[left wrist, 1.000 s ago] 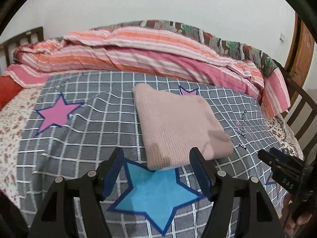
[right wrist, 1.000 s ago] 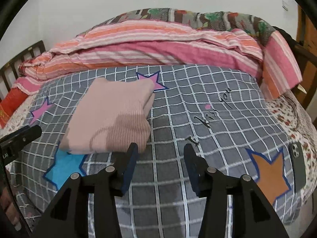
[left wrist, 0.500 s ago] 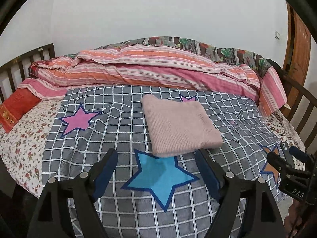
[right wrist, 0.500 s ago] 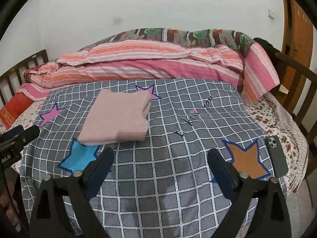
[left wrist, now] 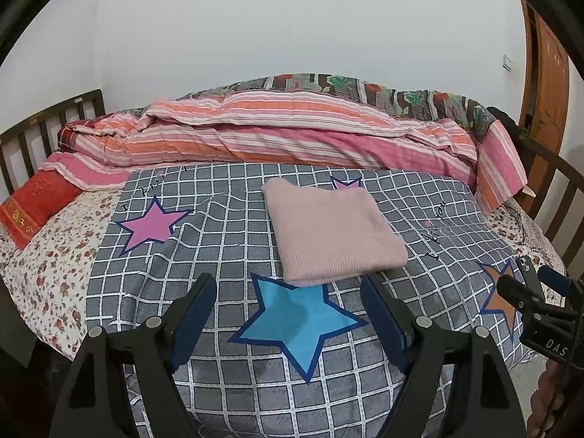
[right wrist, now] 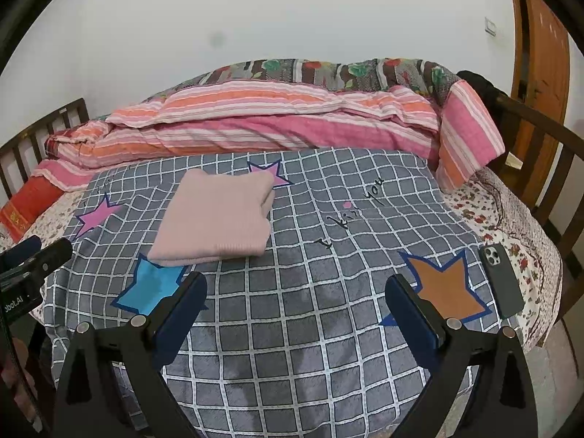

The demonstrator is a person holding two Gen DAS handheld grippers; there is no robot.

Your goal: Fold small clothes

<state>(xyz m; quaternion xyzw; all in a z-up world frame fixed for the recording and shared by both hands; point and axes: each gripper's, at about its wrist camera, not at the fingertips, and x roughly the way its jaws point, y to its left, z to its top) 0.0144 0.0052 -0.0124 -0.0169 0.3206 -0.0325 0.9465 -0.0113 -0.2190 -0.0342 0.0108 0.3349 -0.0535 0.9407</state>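
The pink garment (left wrist: 334,231) lies folded into a flat rectangle on the grey checked blanket (left wrist: 233,241), about midway across the bed, its near edge touching the top of the blue star (left wrist: 297,319) and its far corner covering part of a purple star (right wrist: 272,175). The left hand-held gripper (left wrist: 290,315) hovers over the blue star near the bed's front edge, jaws spread wide with nothing between them. The right hand-held gripper (right wrist: 295,310) hangs over bare blanket to the garment's right, jaws wider still and empty. A dark phone (right wrist: 502,281) lies beside the orange star (right wrist: 443,288) toward the right edge. A striped quilt (left wrist: 292,135) is piled along the far edge.
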